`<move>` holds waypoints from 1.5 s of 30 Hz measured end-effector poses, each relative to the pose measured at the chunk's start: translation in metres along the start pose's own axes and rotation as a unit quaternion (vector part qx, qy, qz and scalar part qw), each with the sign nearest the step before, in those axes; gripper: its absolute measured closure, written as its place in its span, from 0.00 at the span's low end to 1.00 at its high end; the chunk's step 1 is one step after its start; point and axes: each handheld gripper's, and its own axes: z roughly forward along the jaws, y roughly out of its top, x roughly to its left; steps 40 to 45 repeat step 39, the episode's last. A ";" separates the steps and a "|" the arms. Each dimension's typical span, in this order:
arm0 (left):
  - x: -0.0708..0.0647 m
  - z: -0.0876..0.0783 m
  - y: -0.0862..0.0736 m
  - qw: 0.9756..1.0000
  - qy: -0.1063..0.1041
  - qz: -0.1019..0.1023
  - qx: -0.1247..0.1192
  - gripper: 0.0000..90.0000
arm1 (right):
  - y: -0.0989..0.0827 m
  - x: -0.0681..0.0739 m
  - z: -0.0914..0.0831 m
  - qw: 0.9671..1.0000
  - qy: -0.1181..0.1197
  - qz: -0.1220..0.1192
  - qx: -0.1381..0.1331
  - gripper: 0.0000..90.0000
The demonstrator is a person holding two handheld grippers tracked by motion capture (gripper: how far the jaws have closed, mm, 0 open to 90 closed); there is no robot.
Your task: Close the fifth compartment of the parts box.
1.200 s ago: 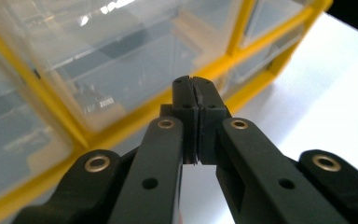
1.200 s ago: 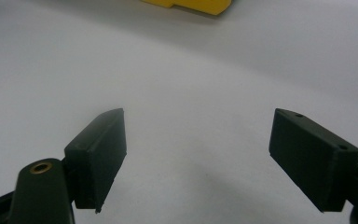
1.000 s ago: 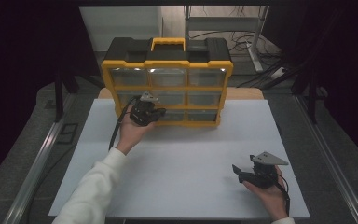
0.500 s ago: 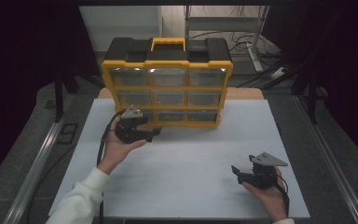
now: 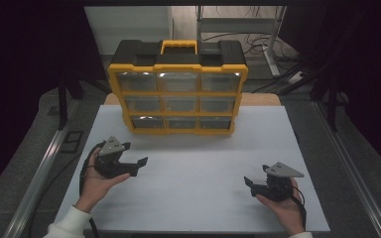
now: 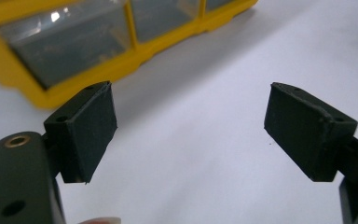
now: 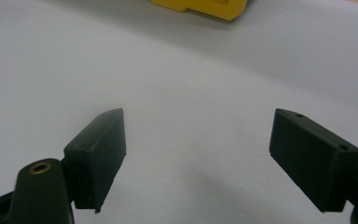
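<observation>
Standing behind both open, empty hand-held grippers [image 5: 138, 165] [image 5: 248, 182]: yellow drawer organizer [image 5: 178, 94], table [image 5: 198, 163] bare between.

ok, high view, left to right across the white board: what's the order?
left gripper → yellow drawer organizer → right gripper, all over the white board.

Table: we see a white top [image 5: 193, 198] on a wooden board [image 5: 260, 99].
Floor: we note grey carpet [image 5: 367, 148] both sides.
Far edge: metal shelving [image 5: 238, 22], cables [image 5: 278, 74].
Light: dim, sides black.
</observation>
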 end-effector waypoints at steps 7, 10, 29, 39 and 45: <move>0.011 -0.008 -0.028 1.000 0.011 -0.016 0.002 0.18 | 0.001 0.003 0.002 1.000 0.014 -0.013 -0.004 0.21; 0.011 -0.007 -0.039 1.000 0.008 -0.014 0.008 0.18 | 0.000 0.003 0.002 1.000 0.018 -0.014 -0.003 0.21; 0.001 0.006 -0.048 1.000 -0.005 -0.006 0.029 0.16 | 0.000 0.004 0.000 0.999 0.027 -0.022 -0.009 0.21; 0.003 0.008 -0.050 0.999 -0.005 -0.009 0.032 0.16 | 0.001 0.004 -0.001 0.999 0.026 -0.022 -0.011 0.21; 0.003 0.008 -0.050 0.999 -0.005 -0.009 0.032 0.16 | 0.001 0.004 -0.001 0.999 0.026 -0.022 -0.011 0.21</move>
